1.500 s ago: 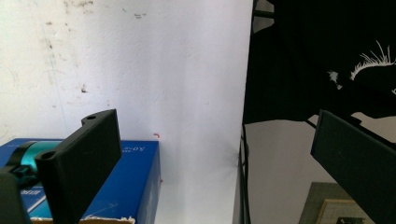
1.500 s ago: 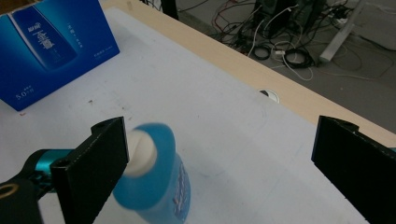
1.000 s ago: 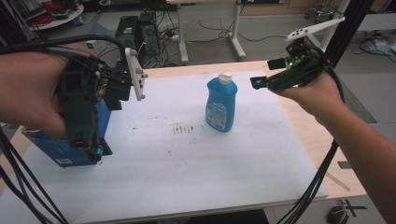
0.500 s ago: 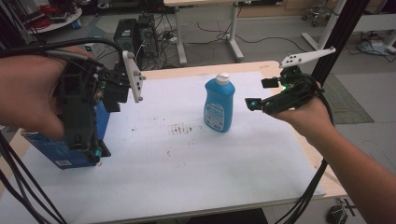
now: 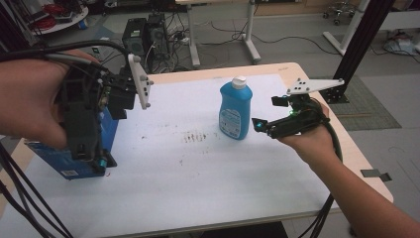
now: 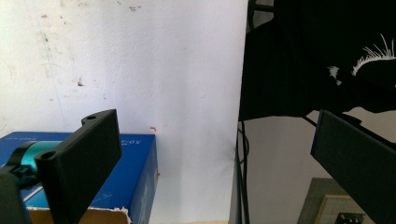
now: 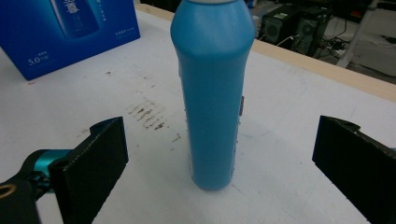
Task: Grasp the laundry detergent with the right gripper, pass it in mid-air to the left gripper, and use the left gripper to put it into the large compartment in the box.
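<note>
Two hand-held grippers over one wooden counter point(image 5: 307, 69) covered by a white sheet marked with dark smudges near its middle.

Object 1: blue plastic bottle with a white cap point(image 5: 236, 110). Stands upright on the white sheet, toward the far right part of the counter. In the right gripper view the bottle point(image 7: 212, 93) is centred between the two black jaws but beyond their tips; no contact visible.

Object 2: blue cardboard box with white print point(image 5: 74, 158). Sits at the left edge of the counter, partly hidden by the left gripper in the high view. In the right gripper view the box point(image 7: 65, 32) stands behind and to the left of the bottle, well apart from it. In the left gripper view the box point(image 6: 135, 172) lies under the lower-left jaw, with a torn cardboard rim at the bottom of the frame.

Right gripper point(image 5: 267, 121): held in the person's right hand point(image 5: 309, 141) just to the right of the bottle, jaws spread wide, nothing between them but air. Green light lit on its body.

Left gripper point(image 5: 94, 114): held in the person's left hand point(image 5: 29, 104), raised above the box at the left edge. Jaws wide apart, empty.

Dark smudges point(image 5: 195, 136) lie on the sheet left of the bottle's base.
</note>
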The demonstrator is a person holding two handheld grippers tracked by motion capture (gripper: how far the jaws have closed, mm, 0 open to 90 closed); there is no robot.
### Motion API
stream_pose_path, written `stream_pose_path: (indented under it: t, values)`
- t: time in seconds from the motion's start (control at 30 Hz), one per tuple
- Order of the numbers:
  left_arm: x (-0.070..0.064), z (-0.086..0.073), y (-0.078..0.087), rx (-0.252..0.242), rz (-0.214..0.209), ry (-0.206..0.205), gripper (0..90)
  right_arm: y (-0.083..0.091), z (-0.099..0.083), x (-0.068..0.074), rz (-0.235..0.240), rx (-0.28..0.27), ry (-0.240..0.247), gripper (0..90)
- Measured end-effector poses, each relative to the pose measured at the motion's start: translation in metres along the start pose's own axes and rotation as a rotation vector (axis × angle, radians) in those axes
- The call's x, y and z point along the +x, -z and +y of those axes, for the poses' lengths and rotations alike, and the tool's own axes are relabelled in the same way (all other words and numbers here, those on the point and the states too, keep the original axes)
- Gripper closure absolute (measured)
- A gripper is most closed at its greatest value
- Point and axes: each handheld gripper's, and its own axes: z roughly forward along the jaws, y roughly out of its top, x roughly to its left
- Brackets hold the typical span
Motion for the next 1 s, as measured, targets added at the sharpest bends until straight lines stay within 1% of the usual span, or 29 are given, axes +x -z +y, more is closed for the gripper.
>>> stream_pose_path:
  t: [0.03, 0.07, 0.1, 0.17, 0.23, 0.3, 0.33, 0.4, 0.5, 0.53, 0.57, 0.63, 0.67, 0.77, 0.83, 0.9, 1.0]
  values:
    - [0.0, 0.0, 0.0, 0.001, -0.002, 0.0, 1.7, -0.004, -0.004, 0.0, 0.011, -0.009, -0.033, 2.6]
    - [0.0, 0.0, 0.0, 0.001, -0.002, 0.0, 1.7, -0.006, -0.006, 0.0, 0.02, -0.018, -0.056, 2.6]
    - [0.0, 0.0, 0.0, 0.001, 0.0, -0.003, 1.7, -0.009, -0.007, 0.001, 0.019, -0.02, -0.066, 2.5]
    - [0.0, 0.0, 0.0, -0.001, -0.002, 0.001, 1.7, -0.011, -0.009, 0.003, 0.012, -0.025, -0.068, 2.5]
    - [0.0, 0.0, 0.0, -0.002, 0.0, -0.005, 1.7, -0.018, -0.013, 0.007, 0.013, -0.034, -0.076, 2.5]
    - [0.0, 0.0, 0.0, -0.001, 0.0, -0.004, 1.7, -0.024, -0.015, 0.009, -0.002, -0.036, -0.083, 2.5]
    - [0.0, 0.0, 0.001, -0.001, -0.001, -0.006, 1.7, -0.024, -0.015, 0.009, -0.002, -0.036, -0.083, 2.5]
    - [0.0, 0.0, 0.001, -0.002, 0.0, -0.008, 1.7, -0.029, -0.018, 0.009, 0.0, -0.039, -0.097, 2.4]
    - [0.0, -0.001, 0.001, -0.002, -0.002, -0.005, 1.7, -0.037, -0.022, 0.01, -0.027, -0.038, -0.11, 2.4]
    - [0.0, -0.002, 0.001, -0.004, -0.002, -0.004, 1.7, -0.043, -0.025, 0.009, -0.042, -0.033, -0.122, 2.4]
    - [0.0, -0.002, 0.001, -0.004, -0.002, -0.004, 1.7, -0.043, -0.025, 0.009, -0.042, -0.033, -0.122, 2.4]
    - [0.0, -0.003, 0.001, -0.003, -0.003, -0.002, 1.7, -0.047, -0.027, 0.008, -0.065, -0.03, -0.129, 2.4]
    - [0.0, -0.003, 0.001, -0.004, -0.002, 0.002, 1.7, -0.049, -0.028, 0.007, -0.063, -0.031, -0.135, 2.4]
    - [0.001, -0.005, 0.001, -0.001, 0.0, 0.007, 1.7, -0.056, -0.031, 0.005, -0.085, -0.033, -0.149, 2.4]
    - [0.001, -0.005, 0.001, -0.002, -0.002, 0.008, 1.7, -0.058, -0.031, 0.005, -0.088, -0.033, -0.153, 2.4]
    - [0.001, -0.005, 0.0, -0.003, -0.004, 0.004, 1.7, -0.063, -0.033, 0.004, -0.096, -0.03, -0.159, 2.5]
    - [0.001, -0.005, 0.0, -0.001, -0.006, 0.005, 1.7, -0.067, -0.035, 0.002, -0.093, -0.027, -0.171, 2.5]
